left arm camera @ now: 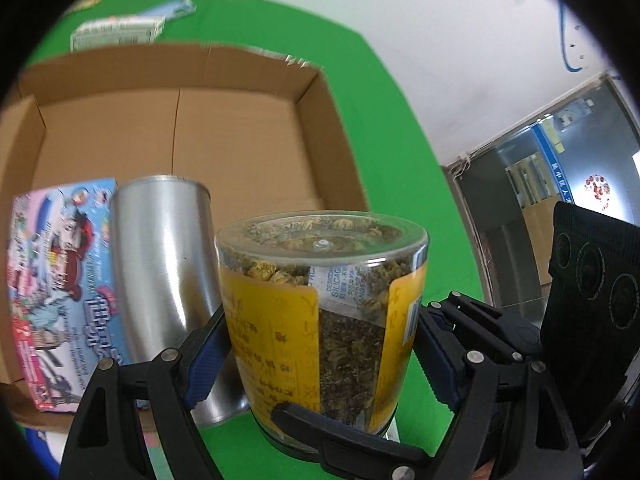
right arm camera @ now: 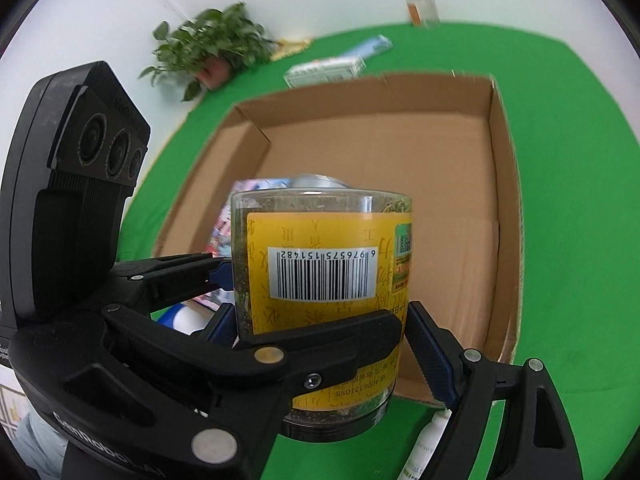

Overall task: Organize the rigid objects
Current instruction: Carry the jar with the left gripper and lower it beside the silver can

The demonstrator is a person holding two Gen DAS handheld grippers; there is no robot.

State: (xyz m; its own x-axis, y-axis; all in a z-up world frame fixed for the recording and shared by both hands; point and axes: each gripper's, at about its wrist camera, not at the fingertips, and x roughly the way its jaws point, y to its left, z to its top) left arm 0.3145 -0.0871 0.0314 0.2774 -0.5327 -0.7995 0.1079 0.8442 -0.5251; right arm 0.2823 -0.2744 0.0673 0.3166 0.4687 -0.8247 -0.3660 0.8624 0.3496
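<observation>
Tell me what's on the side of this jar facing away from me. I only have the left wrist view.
Observer: A barcode sticker sits on the yellow label of the jar, printed upside down.
Operator: Is anything lying on the cloth near the right gripper?
Observer: Yes. A white tube lies on the green cloth, just outside the near wall of the cardboard box and under one finger of the right gripper.
Operator: And beyond the box's far corner?
Observer: A potted plant stands against the wall.
</observation>
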